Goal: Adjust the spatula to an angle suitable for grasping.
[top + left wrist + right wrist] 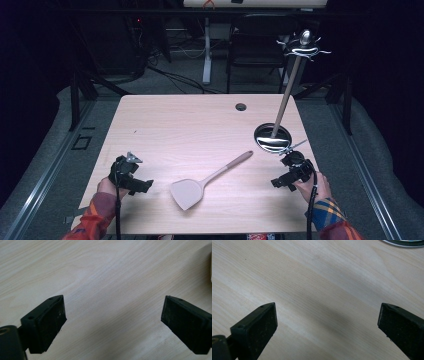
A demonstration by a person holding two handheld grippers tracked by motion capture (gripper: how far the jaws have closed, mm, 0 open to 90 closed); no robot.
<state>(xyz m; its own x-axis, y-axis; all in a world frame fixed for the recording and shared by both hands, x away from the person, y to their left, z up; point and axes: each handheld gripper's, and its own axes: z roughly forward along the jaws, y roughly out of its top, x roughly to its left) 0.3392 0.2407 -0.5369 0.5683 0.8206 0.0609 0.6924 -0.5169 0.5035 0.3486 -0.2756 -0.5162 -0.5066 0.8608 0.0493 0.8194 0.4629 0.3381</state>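
Observation:
A pinkish-beige spatula (202, 184) lies flat near the table's front middle, blade toward the person, handle pointing back right. My left gripper (141, 186) rests at the front left of the table, jaws wide apart over bare wood (112, 302), nothing between them. A sliver of the spatula's blade (210, 267) shows at the right edge of the left gripper view. My right gripper (280, 182) sits at the front right, just in front of the stand's round metal base (272, 139); it is open over bare wood (324, 297), with the base's rim (404, 243) at the top.
A utensil stand rises from the metal base: a wooden pole (287, 97) topped by metal hooks (302, 47). A cable hole (241, 106) sits near the table's (175, 120) far edge. A dark chair (255, 45) and a desk leg stand beyond the table.

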